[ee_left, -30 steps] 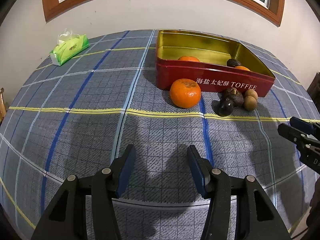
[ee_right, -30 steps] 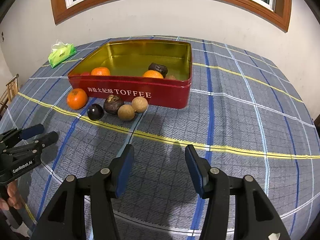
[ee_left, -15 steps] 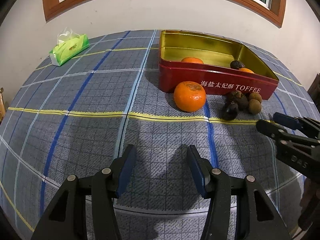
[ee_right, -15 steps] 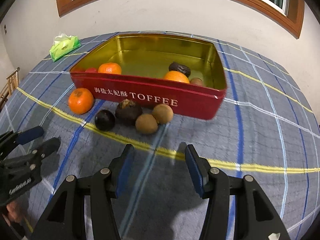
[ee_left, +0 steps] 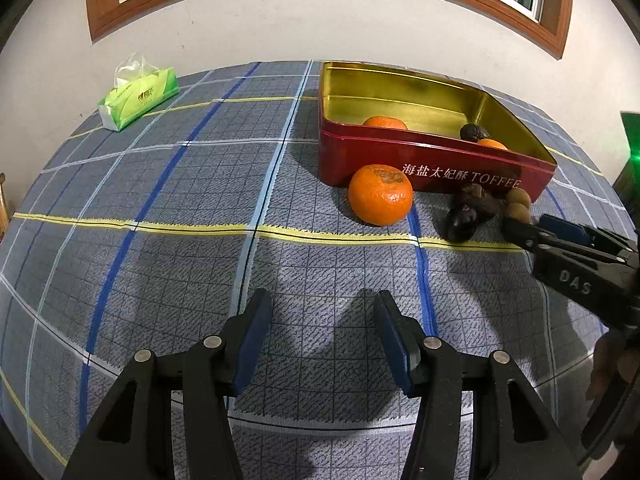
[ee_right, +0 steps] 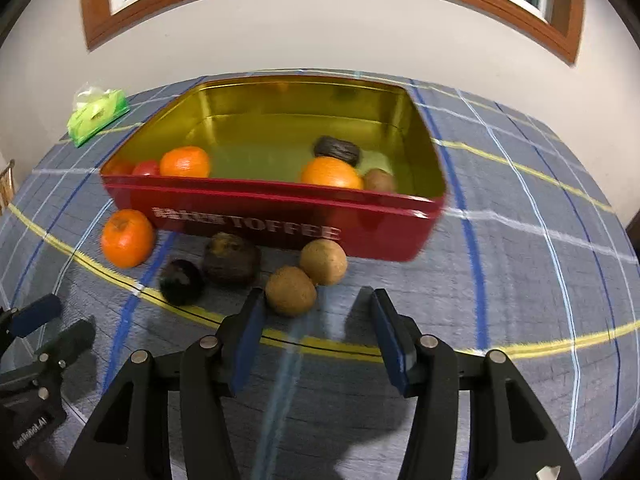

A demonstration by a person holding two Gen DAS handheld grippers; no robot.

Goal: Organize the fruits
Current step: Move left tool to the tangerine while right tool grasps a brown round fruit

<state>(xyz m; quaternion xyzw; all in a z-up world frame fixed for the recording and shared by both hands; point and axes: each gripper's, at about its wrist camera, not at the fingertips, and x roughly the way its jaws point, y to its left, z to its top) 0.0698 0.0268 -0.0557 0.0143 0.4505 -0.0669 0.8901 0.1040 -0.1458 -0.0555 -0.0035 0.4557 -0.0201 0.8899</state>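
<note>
A red toffee tin [ee_right: 288,216] [ee_left: 440,160] with a gold inside holds two oranges, a dark fruit, a brown fruit and red ones. In front of it on the cloth lie an orange [ee_right: 127,238] [ee_left: 380,195], a black fruit [ee_right: 181,282], a dark wrinkled fruit [ee_right: 231,258] and two brown round fruits [ee_right: 291,290] [ee_right: 323,261]. My right gripper [ee_right: 318,304] [ee_left: 532,226] is open, its left fingertip just beside the nearer brown fruit. My left gripper [ee_left: 322,314] [ee_right: 60,320] is open over bare cloth, well short of the orange.
A green tissue pack [ee_left: 138,96] [ee_right: 98,114] lies at the far left of the checked tablecloth [ee_left: 160,200]. A wall with a wood-framed window stands behind the table. A person's fingers [ee_left: 604,364] show at the right edge of the left wrist view.
My right gripper has moved forward and leftward toward the loose fruits, which now lie just ahead of its fingertips. The left gripper has stayed put.
</note>
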